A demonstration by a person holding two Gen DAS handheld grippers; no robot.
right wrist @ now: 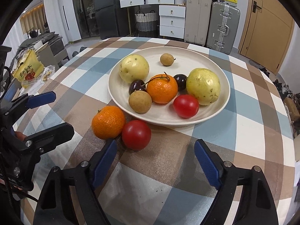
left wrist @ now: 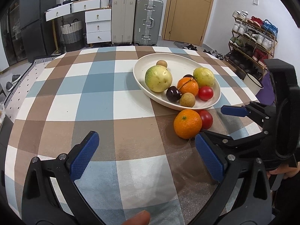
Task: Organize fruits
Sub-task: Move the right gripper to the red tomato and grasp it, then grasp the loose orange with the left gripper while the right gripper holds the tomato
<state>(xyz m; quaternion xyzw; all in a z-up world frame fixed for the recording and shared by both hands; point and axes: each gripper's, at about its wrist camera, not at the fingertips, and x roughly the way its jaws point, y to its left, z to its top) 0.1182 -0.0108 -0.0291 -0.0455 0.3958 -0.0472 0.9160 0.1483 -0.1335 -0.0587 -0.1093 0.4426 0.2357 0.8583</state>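
Observation:
A white plate (right wrist: 221,69) (left wrist: 142,63) holds two yellow-green guavas (right wrist: 134,68), an orange (right wrist: 162,88), two dark cherries (right wrist: 136,86), two longans (right wrist: 140,101) and a red tomato (right wrist: 186,105). On the cloth by the plate's near rim lie a loose orange (right wrist: 108,122) (left wrist: 187,123) and a loose tomato (right wrist: 136,134) (left wrist: 206,119), touching each other. My right gripper (right wrist: 156,148) is open and empty, just short of the loose tomato. My left gripper (left wrist: 148,146) is open and empty, left of the loose orange. The right gripper also shows in the left wrist view (left wrist: 215,125).
The table wears a checked blue, brown and white cloth (left wrist: 97,86). A yellow snack bag (right wrist: 28,69) lies at the table's left edge. Suitcases (left wrist: 148,20), white drawers (left wrist: 97,26) and a shoe rack (left wrist: 253,35) stand beyond the table. The left gripper appears at the right wrist view's left edge (right wrist: 46,112).

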